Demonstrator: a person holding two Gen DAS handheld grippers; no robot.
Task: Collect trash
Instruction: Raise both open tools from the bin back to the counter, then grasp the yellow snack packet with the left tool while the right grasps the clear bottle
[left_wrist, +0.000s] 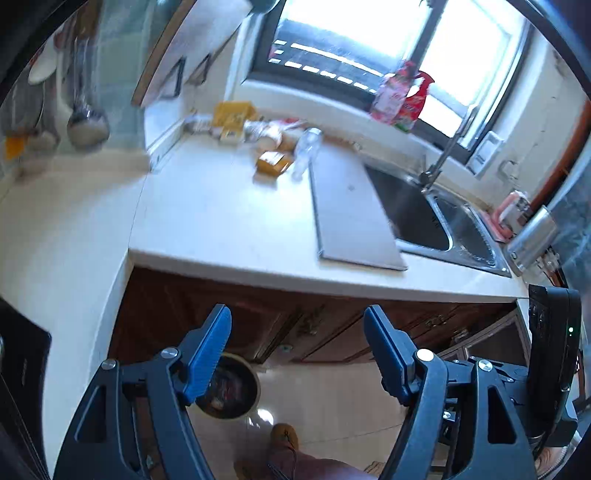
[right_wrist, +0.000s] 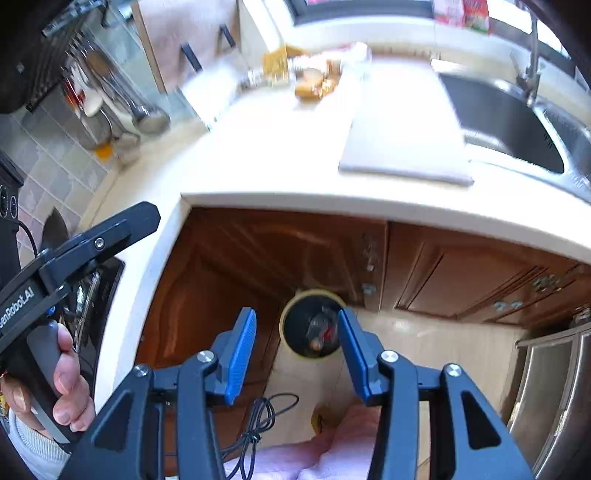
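Left wrist view: the left gripper (left_wrist: 297, 339) has its blue-padded fingers spread, empty; trash — a clear plastic bottle (left_wrist: 306, 149) and yellow wrappers (left_wrist: 273, 162) — lies far back on the white countertop (left_wrist: 221, 218).

Right wrist view: the right gripper (right_wrist: 297, 343) is parted, holding nothing, above a round dark bin (right_wrist: 314, 325) on the floor.

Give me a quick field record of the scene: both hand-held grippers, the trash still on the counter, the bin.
left hand-held gripper: open, empty
right hand-held gripper: open, empty, above the bin in its view
trash on counter: clear plastic bottle lying on its side; yellow wrapper beside it; more packaging behind, blurred
counter: white, by the sink
trash bin: round, on the floor by the cabinet doors, with some items inside
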